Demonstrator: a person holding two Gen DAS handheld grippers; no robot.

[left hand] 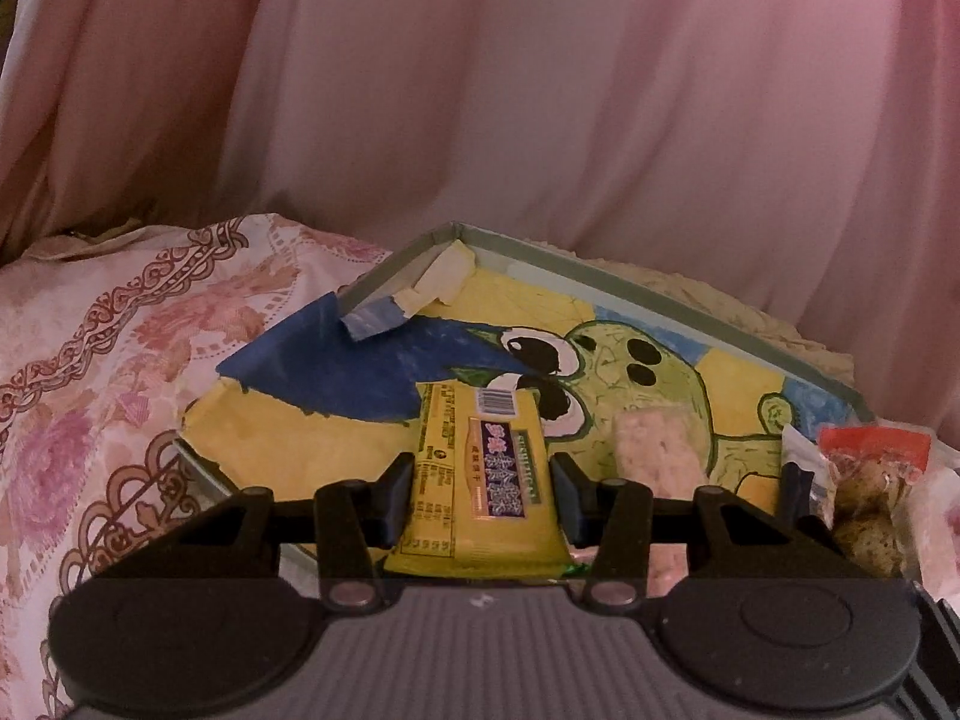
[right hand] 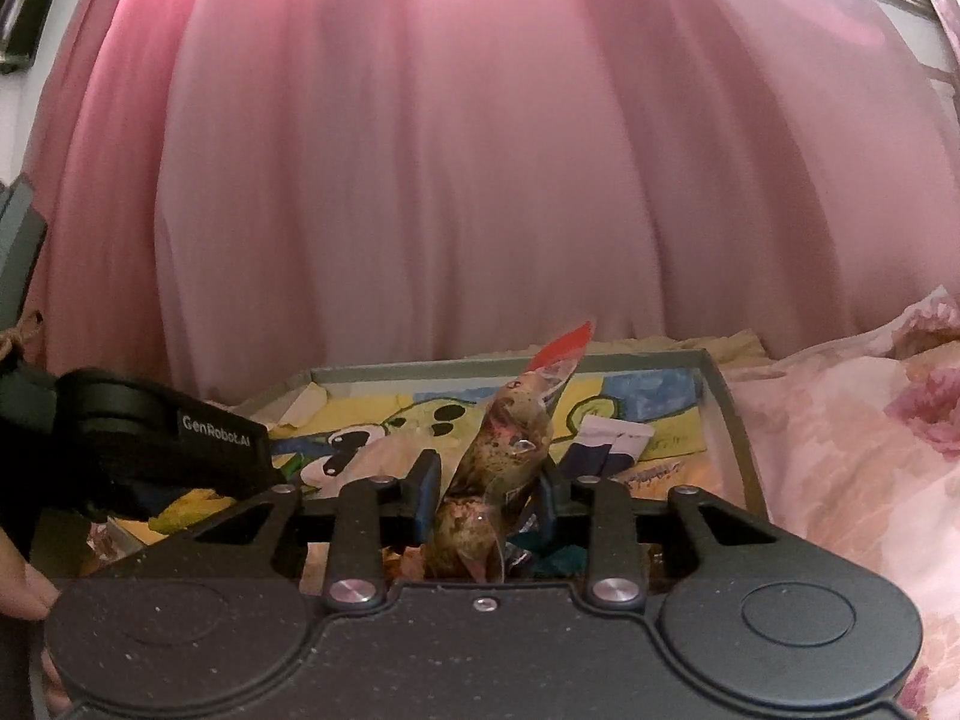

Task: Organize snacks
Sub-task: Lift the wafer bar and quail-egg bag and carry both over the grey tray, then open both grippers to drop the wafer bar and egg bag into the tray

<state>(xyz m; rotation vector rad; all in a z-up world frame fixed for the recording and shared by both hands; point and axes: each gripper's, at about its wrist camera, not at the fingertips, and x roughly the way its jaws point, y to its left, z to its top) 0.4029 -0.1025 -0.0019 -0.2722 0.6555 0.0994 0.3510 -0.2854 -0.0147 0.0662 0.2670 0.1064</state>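
Both claws reach level over the tray (left hand: 660,294): left claw (left hand: 480,480) clamps a yellow packet (left hand: 480,480) (barcode up), right claw (right hand: 489,480) pinches a quail-egg pouch (right hand: 510,432).

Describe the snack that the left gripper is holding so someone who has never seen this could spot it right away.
Find the shallow grey tray lined with a cartoon frog drawing. At its near edge, the left gripper clamps a flat yellow packet. Only it has a purple label and a barcode.
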